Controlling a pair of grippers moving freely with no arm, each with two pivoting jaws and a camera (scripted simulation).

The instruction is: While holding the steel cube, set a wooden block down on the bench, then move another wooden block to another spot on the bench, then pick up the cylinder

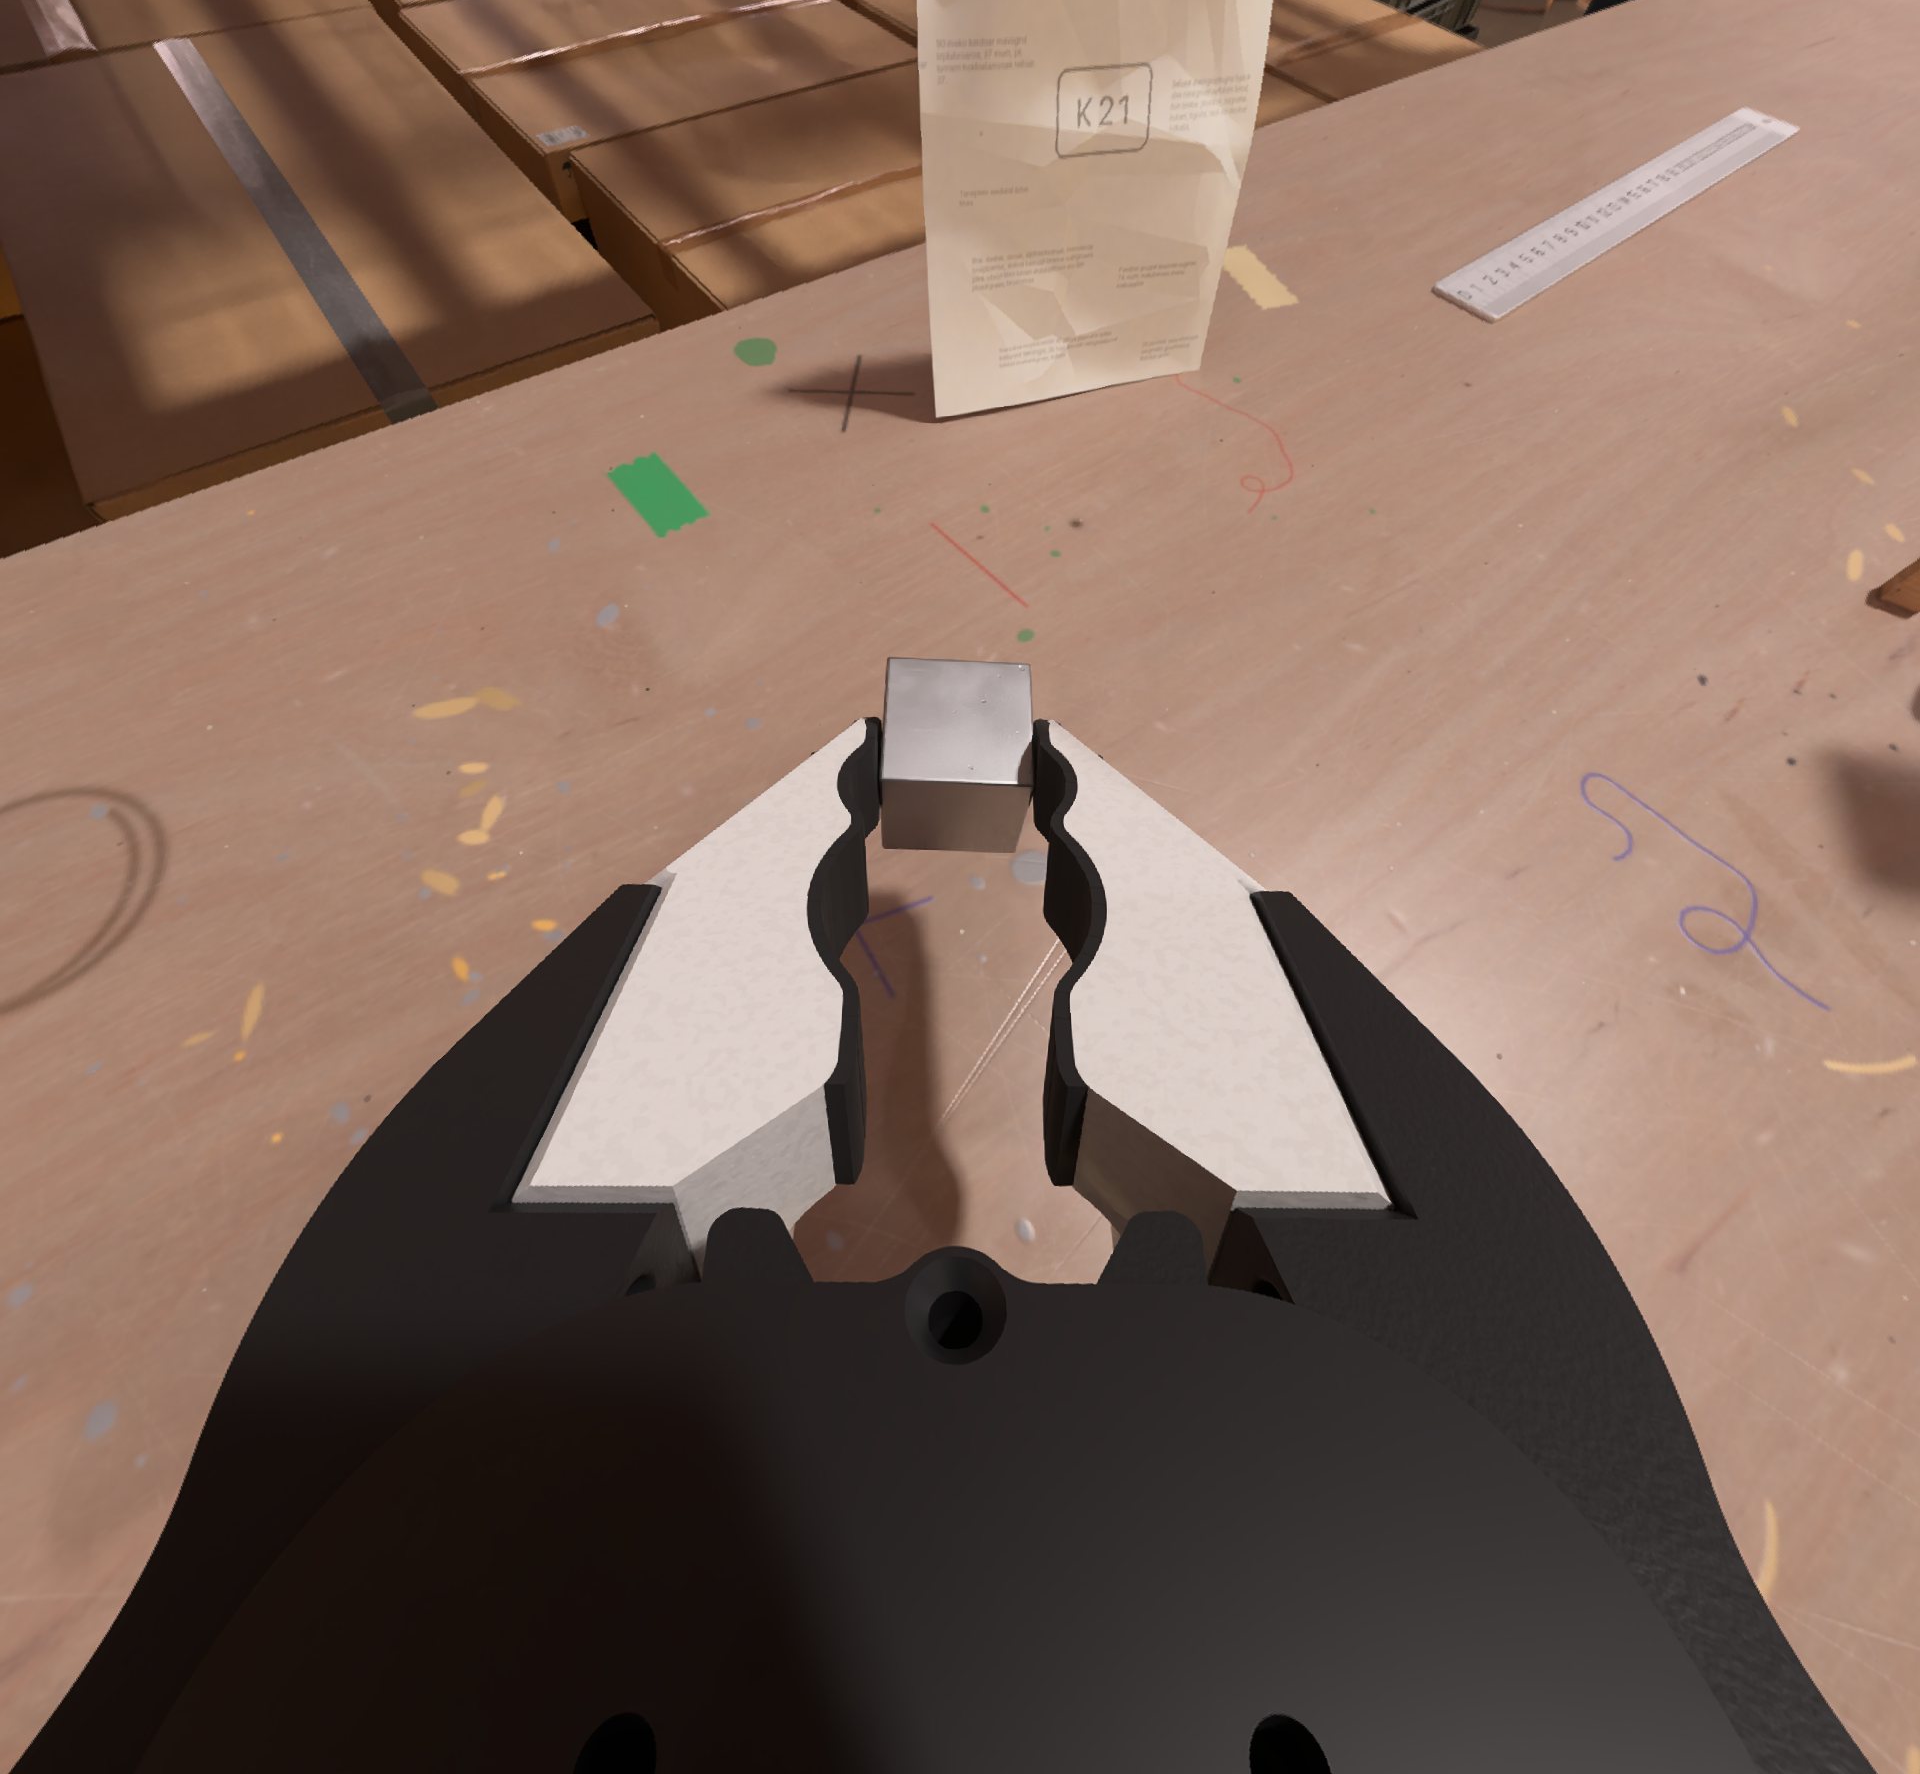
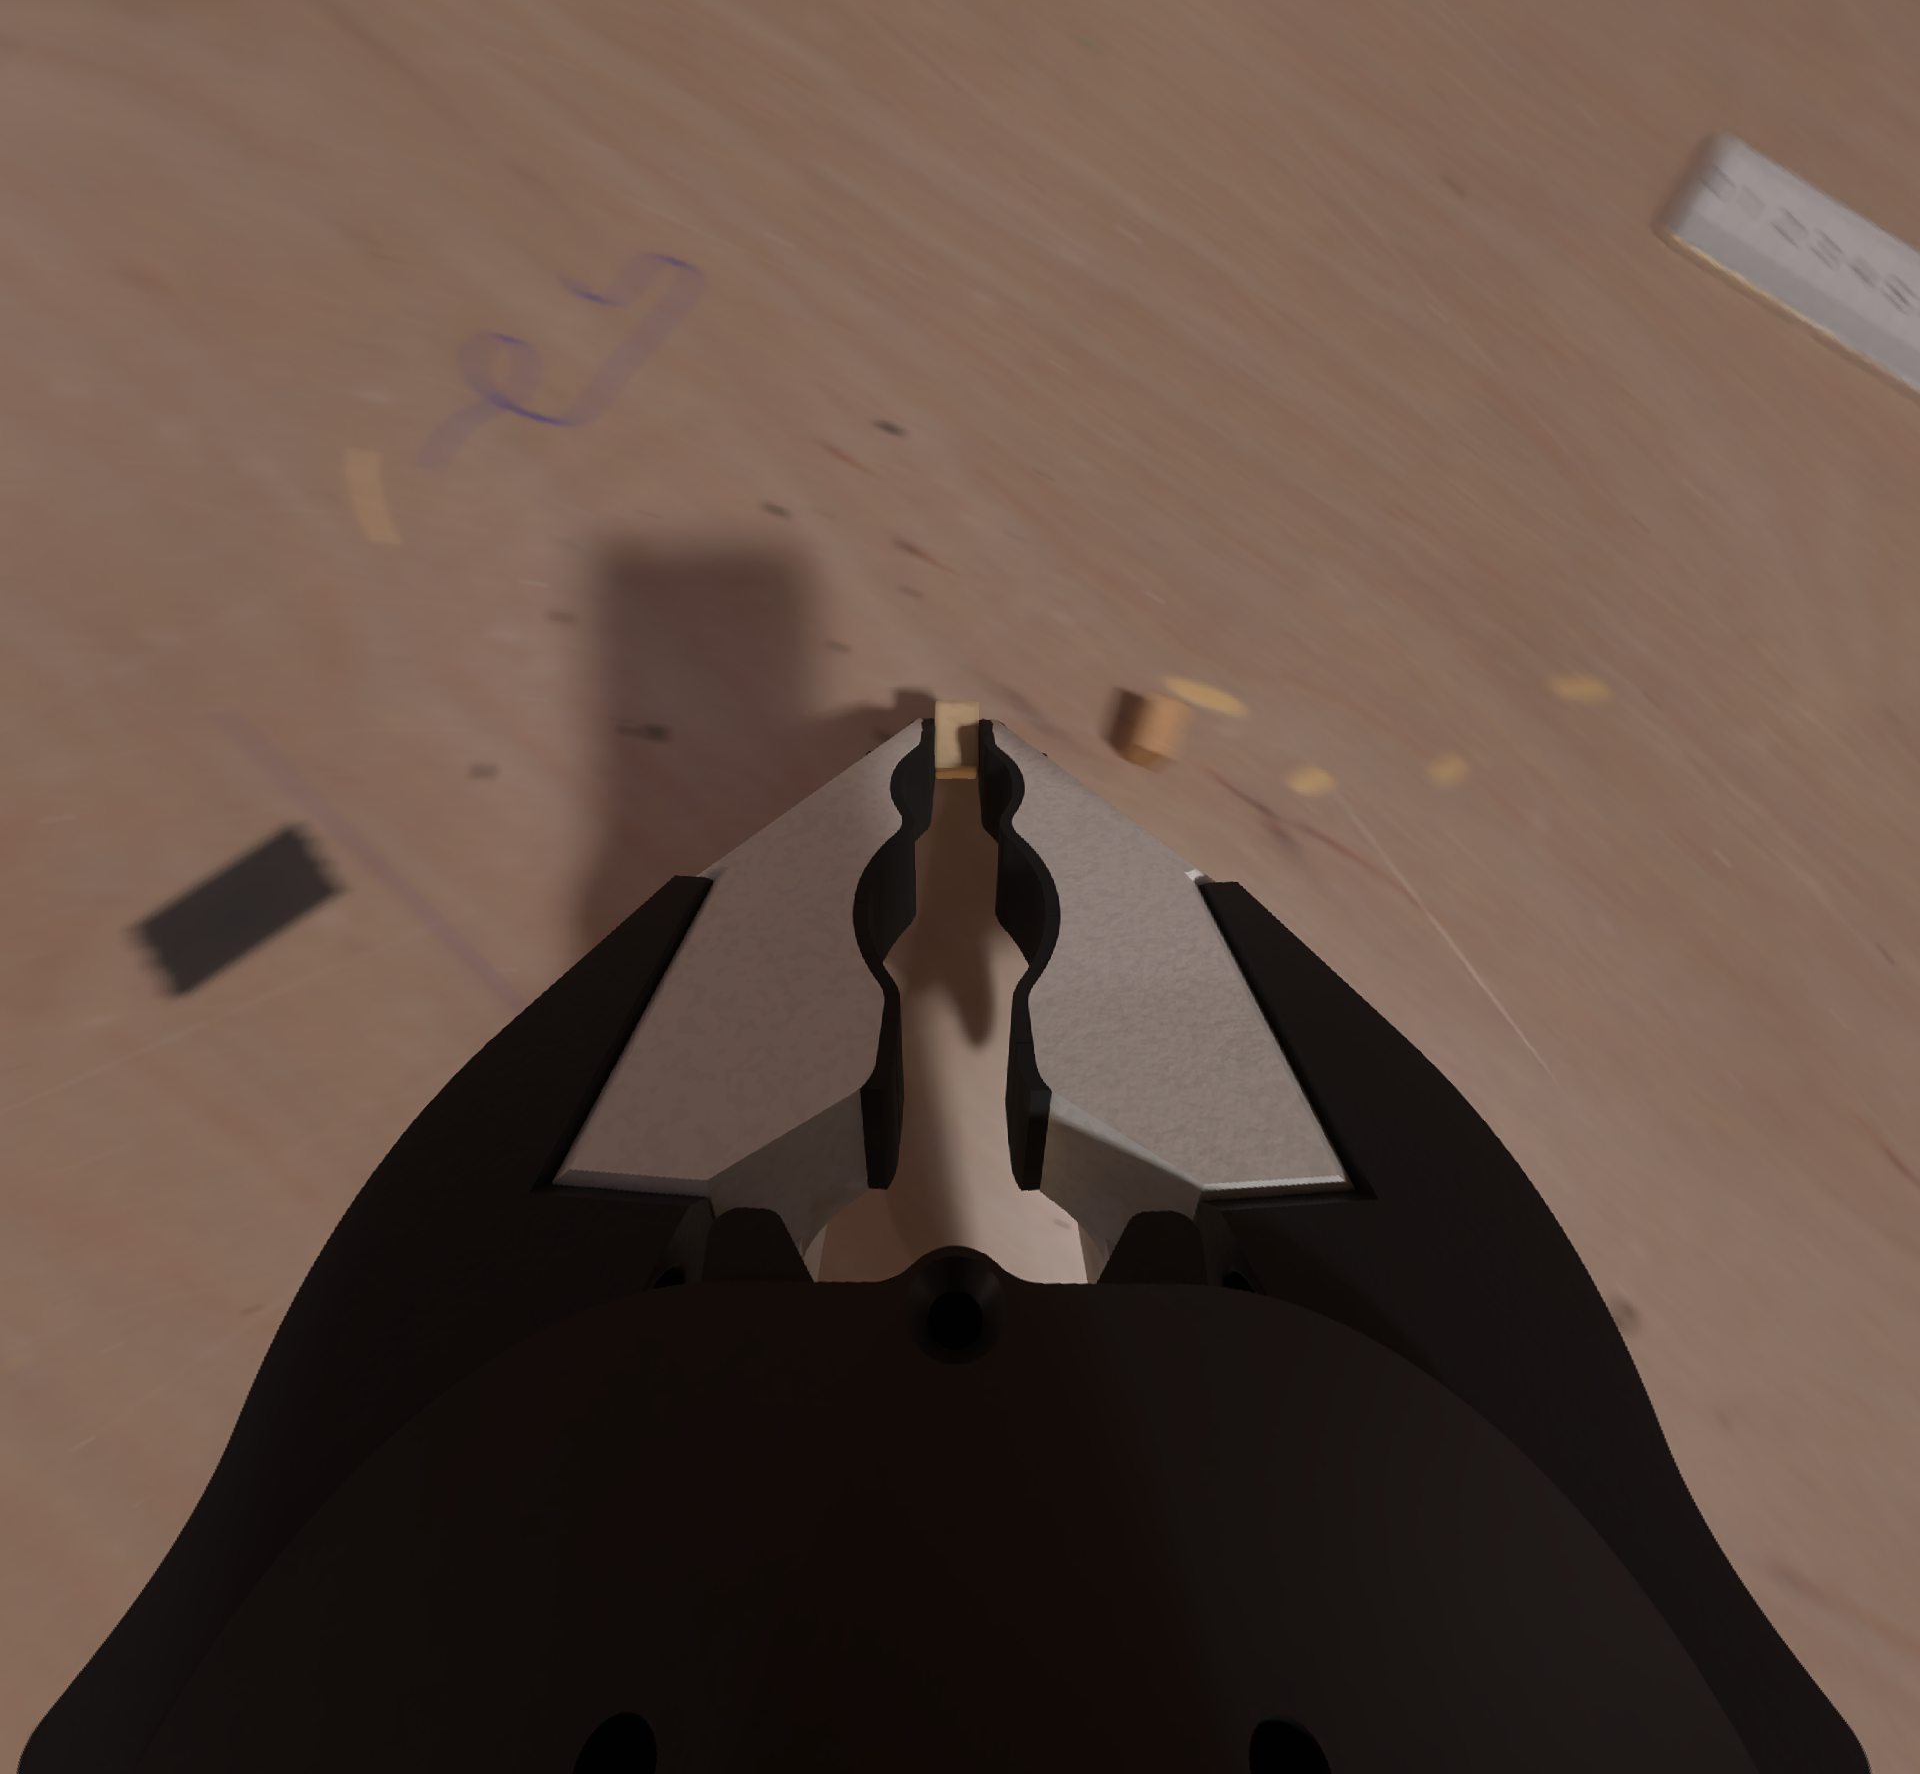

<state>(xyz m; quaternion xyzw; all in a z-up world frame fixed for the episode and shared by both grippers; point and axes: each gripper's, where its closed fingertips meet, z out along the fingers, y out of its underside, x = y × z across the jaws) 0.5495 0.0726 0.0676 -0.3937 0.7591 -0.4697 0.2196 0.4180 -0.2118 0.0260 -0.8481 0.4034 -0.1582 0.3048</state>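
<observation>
Two grippers working above the surface [image 1: 1351, 685]: left gripper [image 1: 956, 753] jaws clamping steel cube [image 1: 956, 737], right gripper [image 2: 956, 748] jaws pinching wooden block [image 2: 956, 737] beside cylinder [image 2: 1148, 725].

Black gripper [image 1: 956, 758], seemingly white-faced jaws.

We had a sharp, evenly lit left wrist view with soft shadows, but a dimmer, motion-blurred right wrist view, edges bowed by wide-angle distortion.
</observation>
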